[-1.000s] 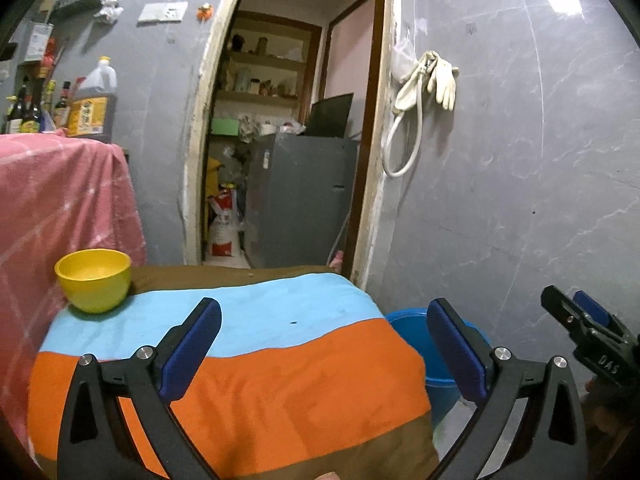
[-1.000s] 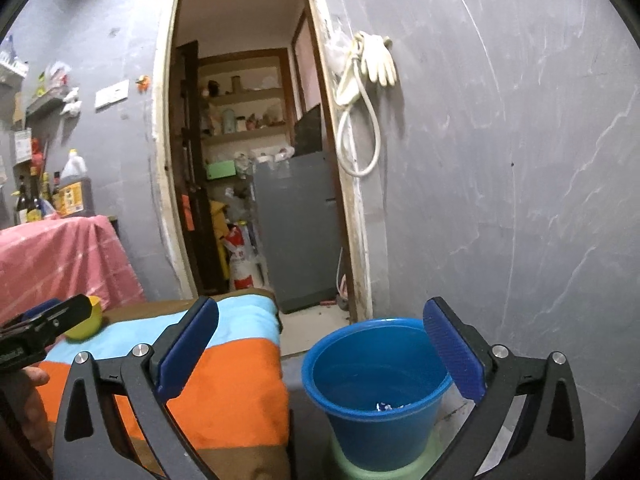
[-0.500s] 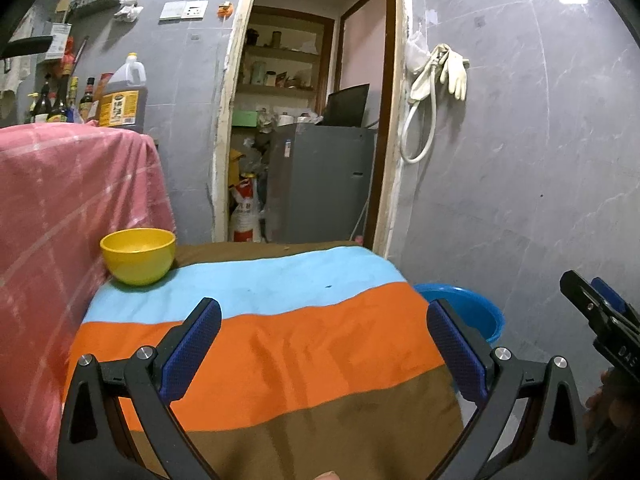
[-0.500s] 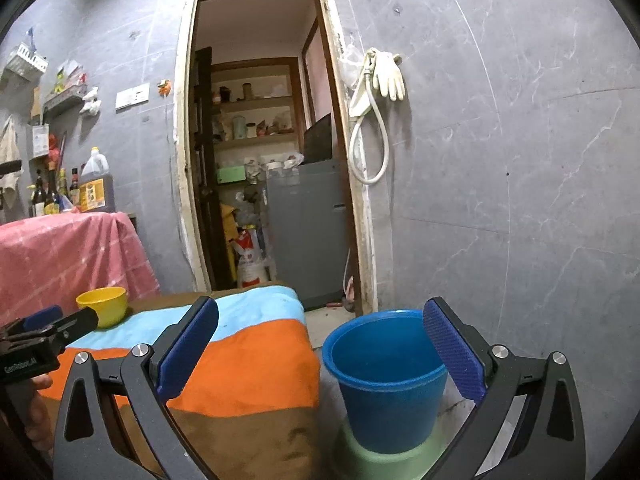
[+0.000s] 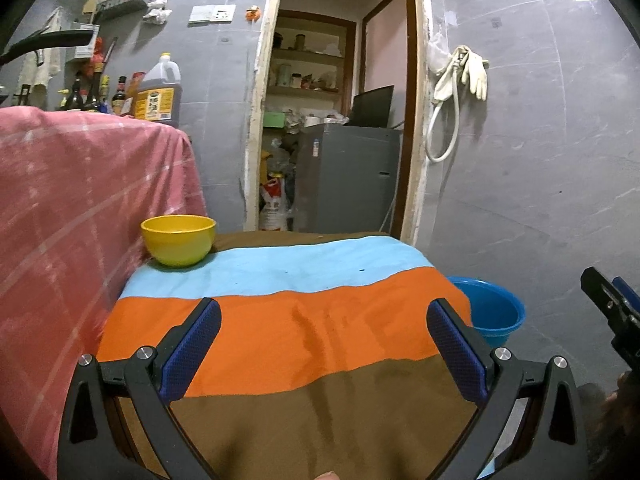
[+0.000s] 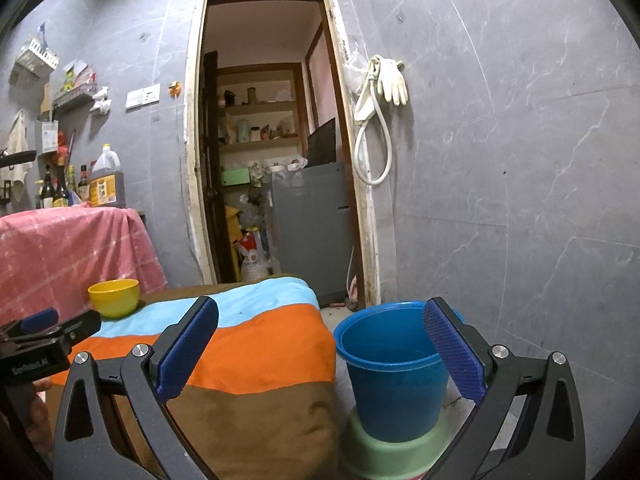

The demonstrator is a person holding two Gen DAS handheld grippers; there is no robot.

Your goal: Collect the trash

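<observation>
A blue bucket (image 6: 394, 372) stands on a green base (image 6: 384, 454) on the floor, right of a low table under a striped cloth (image 5: 288, 320). It also shows in the left wrist view (image 5: 494, 314). My left gripper (image 5: 322, 348) is open and empty above the cloth's near half. My right gripper (image 6: 320, 350) is open and empty, in front of the table's right corner and the bucket. No loose trash shows on the cloth. The bucket's inside bottom is hidden.
A yellow bowl (image 5: 178, 240) sits at the cloth's far left corner. A pink-covered counter (image 5: 80, 208) with bottles and an oil jug (image 5: 158, 96) stands to the left. An open doorway (image 5: 340, 128) with shelves lies behind. A grey tiled wall (image 6: 520, 200) runs along the right.
Both grippers have drawn back and lowered, so the table and bucket sit farther off. Both stayed open and empty.
</observation>
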